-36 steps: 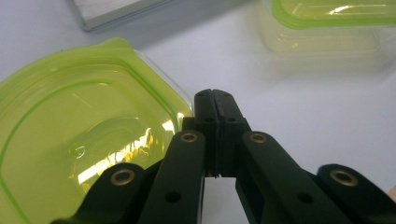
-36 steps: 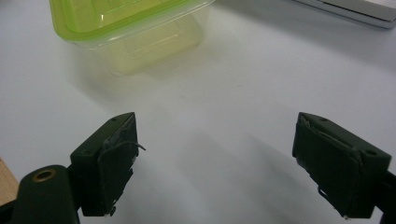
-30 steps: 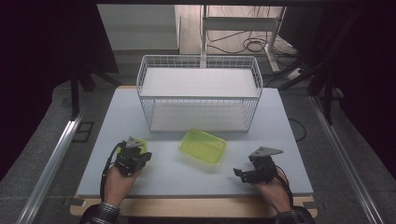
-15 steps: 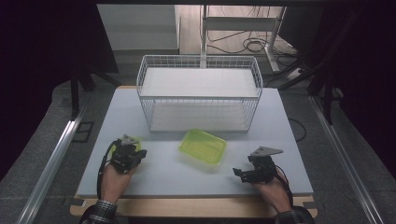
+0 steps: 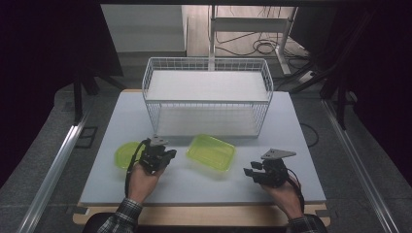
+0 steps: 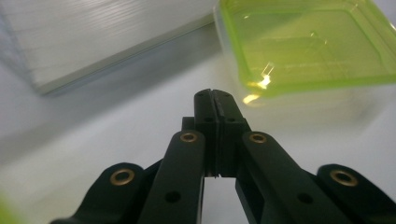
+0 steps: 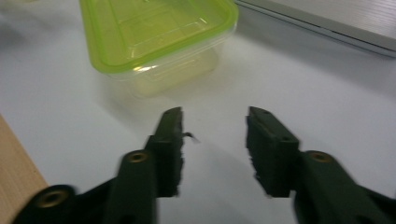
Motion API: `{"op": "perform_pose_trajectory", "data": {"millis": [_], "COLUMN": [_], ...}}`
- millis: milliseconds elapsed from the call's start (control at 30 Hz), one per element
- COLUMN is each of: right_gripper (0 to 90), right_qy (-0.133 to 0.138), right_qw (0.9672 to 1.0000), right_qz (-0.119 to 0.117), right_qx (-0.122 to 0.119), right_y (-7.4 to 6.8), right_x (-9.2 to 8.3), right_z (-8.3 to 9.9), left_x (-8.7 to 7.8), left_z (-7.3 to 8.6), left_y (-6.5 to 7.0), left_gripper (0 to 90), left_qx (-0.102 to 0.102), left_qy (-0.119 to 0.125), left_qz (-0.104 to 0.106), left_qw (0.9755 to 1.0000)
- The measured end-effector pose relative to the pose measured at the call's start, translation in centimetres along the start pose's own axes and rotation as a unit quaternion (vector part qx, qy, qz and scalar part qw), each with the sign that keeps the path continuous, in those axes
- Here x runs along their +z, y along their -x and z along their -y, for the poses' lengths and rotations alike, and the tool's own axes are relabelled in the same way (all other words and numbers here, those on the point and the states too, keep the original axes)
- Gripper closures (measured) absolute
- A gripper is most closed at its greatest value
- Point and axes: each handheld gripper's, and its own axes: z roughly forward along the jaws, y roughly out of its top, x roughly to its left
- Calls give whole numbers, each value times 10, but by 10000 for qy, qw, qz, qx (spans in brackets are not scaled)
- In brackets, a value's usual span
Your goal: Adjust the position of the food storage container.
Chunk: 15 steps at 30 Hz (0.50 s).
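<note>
The left gripper point(image 5: 167, 155), jaws pressed together and empty, has slid right toward the lidded green container point(image 5: 212, 152), uncovering a round green lid point(image 5: 125, 154) behind it. The right gripper point(image 5: 248, 172) has just been closing, nothing between its jaws; the container lies ahead, ungrasped.

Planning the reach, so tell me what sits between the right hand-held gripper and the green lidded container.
Nothing: bare white table runs from the right hand-held gripper to the green lidded container in the right gripper view.

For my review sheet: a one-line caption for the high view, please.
Two hand-held claws over a white table: left claw shut beside a green lidded container, right claw open, empty.
</note>
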Motion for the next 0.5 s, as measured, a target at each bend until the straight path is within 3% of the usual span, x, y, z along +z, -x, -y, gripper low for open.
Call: {"op": "perform_pose_trajectory", "data": {"millis": [167,333,400,500], "right_gripper": [844,880,879,865], "right_qy": [1,-2,-27,-72], "right_qw": [9999,9998,9999,9999], "right_qz": [-146,-146,-120,-62], "right_qx": [-86,-97,-74,-55], "right_y": [-1,1,4,7], "right_x": [2,7,13,19], "right_z": [-12,-20,-24,-28], "left_x": [19,34,44,44], "left_z": [-9,-17,-17,-16], "left_y": [3,2,2,2], "left_gripper": [899,899,899,899], "left_qx": [-22,-39,-22,-69], "left_qy": [-2,-74,-196,-143], "left_qz": [-74,-179,-80,-30], "left_qw": [10000,9998,9998,9999]}}
